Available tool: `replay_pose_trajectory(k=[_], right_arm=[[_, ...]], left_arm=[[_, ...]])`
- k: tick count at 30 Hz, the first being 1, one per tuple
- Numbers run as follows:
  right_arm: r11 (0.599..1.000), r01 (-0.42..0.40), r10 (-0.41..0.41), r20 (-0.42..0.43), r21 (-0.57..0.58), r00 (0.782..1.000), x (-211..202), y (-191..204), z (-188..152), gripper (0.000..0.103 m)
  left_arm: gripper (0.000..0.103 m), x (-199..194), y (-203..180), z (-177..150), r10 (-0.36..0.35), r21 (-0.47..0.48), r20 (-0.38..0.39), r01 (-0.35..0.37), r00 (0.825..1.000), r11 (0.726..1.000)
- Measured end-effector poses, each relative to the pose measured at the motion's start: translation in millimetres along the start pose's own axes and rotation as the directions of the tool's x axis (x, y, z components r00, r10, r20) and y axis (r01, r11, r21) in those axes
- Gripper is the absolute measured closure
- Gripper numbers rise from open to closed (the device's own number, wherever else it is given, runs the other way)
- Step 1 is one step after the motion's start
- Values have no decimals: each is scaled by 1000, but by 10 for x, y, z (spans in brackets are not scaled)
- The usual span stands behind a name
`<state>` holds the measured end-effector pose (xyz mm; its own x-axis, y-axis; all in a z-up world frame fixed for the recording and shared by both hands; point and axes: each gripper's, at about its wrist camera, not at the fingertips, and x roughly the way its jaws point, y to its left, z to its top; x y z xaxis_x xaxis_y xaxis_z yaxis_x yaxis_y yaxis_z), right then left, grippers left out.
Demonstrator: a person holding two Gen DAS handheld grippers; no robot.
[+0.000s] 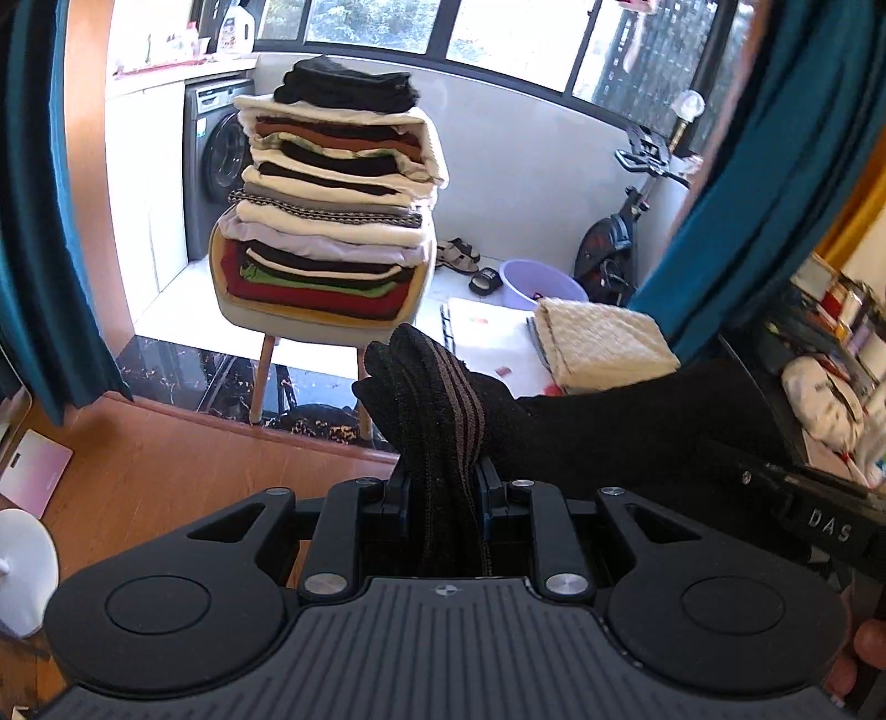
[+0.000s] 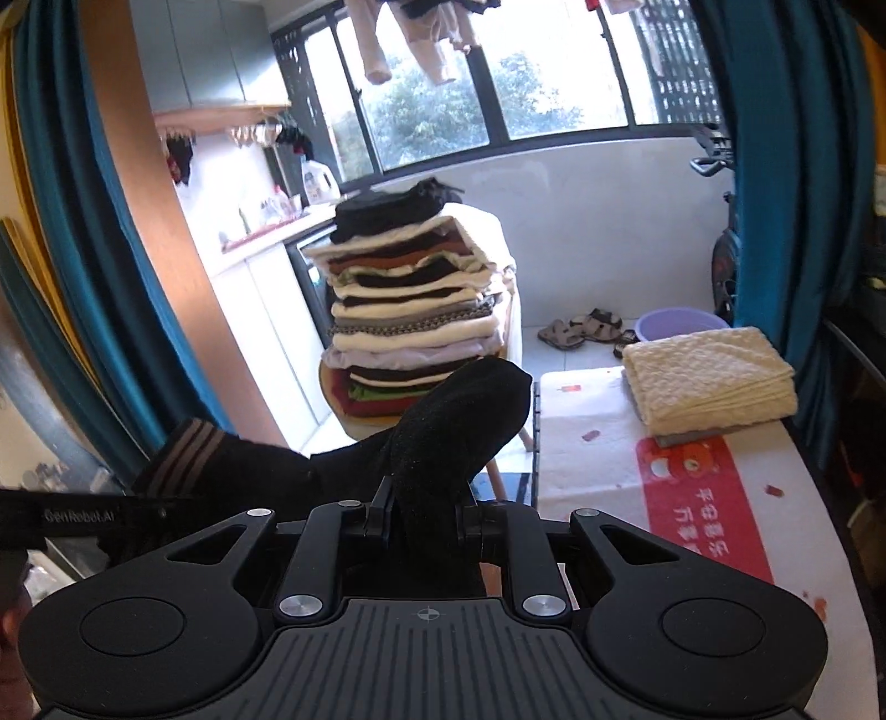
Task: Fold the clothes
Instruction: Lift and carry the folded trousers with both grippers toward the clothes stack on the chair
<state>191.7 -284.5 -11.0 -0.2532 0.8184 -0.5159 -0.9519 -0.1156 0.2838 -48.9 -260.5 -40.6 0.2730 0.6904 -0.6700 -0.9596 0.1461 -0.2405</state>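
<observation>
Sock [image 1: 443,410]: light, floppy knit; my left tongs [image 1: 443,487] pinch the cuff, right tongs [image 2: 426,515] the toe.

I'm in a home, at its laundry balcony. Grey front-loading washing machine [image 1: 219,166] sits behind the tall stack of folded clothes [image 1: 332,205] on a pale wooden-legged chair [image 1: 260,324]. White detergent jug [image 2: 320,180] on the counter above the washer, garments drying on a line [image 2: 410,44] overhead, brown sandals [image 2: 581,327] and lilac plastic basin [image 2: 678,324] on the floor right of it.
</observation>
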Motion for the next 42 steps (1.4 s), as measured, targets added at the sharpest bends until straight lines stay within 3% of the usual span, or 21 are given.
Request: replay_pose_trajectory(k=[5,9,13,16,23,27,31,35,37,39,42], right_arm=[[1000,22,-22,-4,10,1000,859,443,315,87],[1000,15,-15,-22,12,1000,1623,1007,709,87],[998,43,-44,25,53,999,2273,1397,1128,87],[994,75,-79,56,77,995,2622,1558,1336,87],[979,161,-171,82,122,982,3470,1405,1905,87],[982,149,-162,111,120,981,4123,1179,2389,87],[993,116,-119,158,31,980,4914,1073,3260,87],[1000,-16,15,202,4,979,5758,920,4515,87],[999,-45,49,215,-26,975,6130,861,5081,87],[995,-48,65,204,-87,977,6563,846,5609,87],[997,-71,74,140,-29,987,7134,688,6189,87]], left_arm=[[81,370,759,589,-16,-2,9,16,1000,1000],[81,583,1403,1265,-10,37,28,9,1000,999],[81,852,1788,1907,-28,127,61,20,998,992],[81,1115,1944,2278,-68,133,69,59,995,989],[81,2061,2063,3002,-166,124,24,162,986,979],[82,2612,2127,3613,-169,128,38,163,985,978],[82,3155,2044,4559,-106,157,95,90,990,983],[82,3598,1988,5712,-45,159,147,22,988,987],[82,3784,2014,6263,-4,156,166,-22,986,988],[82,4009,2059,6731,35,152,153,-59,988,987],[82,4351,2159,7320,91,151,124,-110,988,982]])
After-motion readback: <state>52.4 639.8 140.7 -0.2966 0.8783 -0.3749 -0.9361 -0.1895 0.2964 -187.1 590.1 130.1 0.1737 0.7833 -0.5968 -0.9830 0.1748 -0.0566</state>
